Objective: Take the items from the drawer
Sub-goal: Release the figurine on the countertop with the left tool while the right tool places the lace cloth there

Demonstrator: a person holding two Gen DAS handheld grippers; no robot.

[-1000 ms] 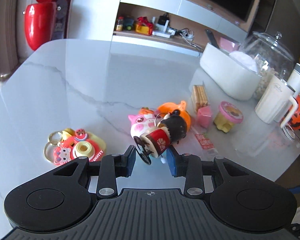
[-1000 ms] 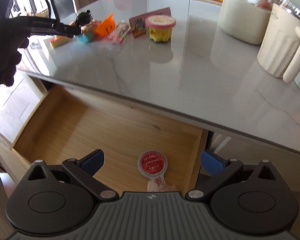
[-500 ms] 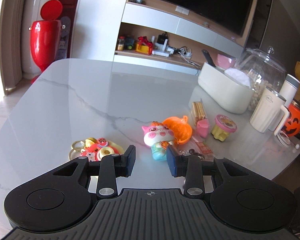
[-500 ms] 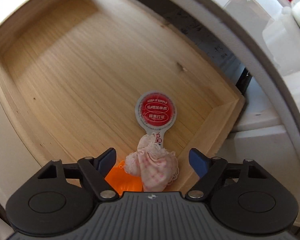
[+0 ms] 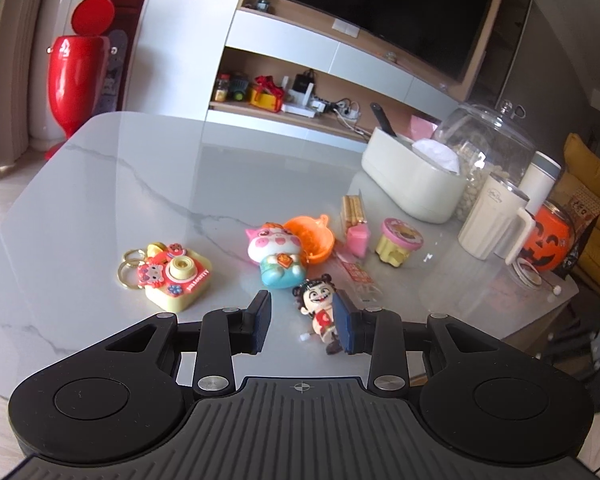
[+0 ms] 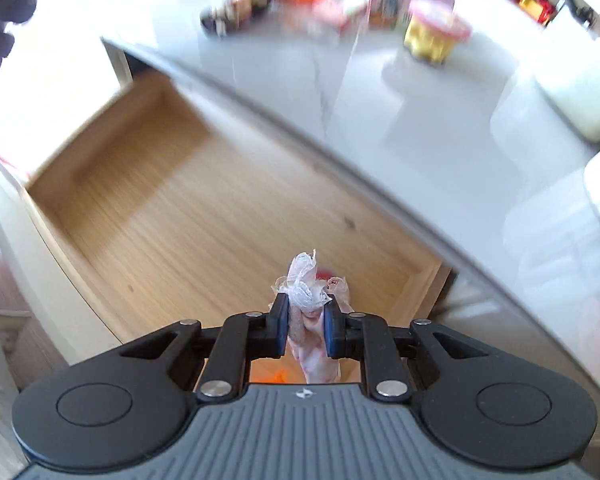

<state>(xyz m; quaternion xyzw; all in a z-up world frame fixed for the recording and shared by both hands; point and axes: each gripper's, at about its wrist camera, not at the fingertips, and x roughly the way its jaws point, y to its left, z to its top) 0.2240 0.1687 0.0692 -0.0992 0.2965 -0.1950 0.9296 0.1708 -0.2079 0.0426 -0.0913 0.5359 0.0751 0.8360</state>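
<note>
The left gripper (image 5: 302, 322) is angled gently down over the near edge of the marble bench (image 5: 148, 184), its jaws partly apart with nothing between the pads. A small wind-up doll (image 5: 318, 312) lies on the bench just in front of it, close by the right finger (image 5: 346, 330); whether they touch is hard to tell. Beyond, from left to right, sit a yellow toy camera (image 5: 178, 278), a pink cat figure (image 5: 278, 256), an orange shell (image 5: 312, 234) and a yellow-and-pink tub (image 5: 398, 242).

The right gripper (image 6: 306, 330) points steeply down over the open wooden drawer (image 6: 172, 200), near its front right corner. Its jaws have just been closing and now pinch a small lacy pink cloth bundle (image 6: 306, 292), whose frilled top sticks up past the pads. This view is blurred, so the thing's lower end and the orange patch (image 6: 278, 376) beneath it are unclear.
</note>
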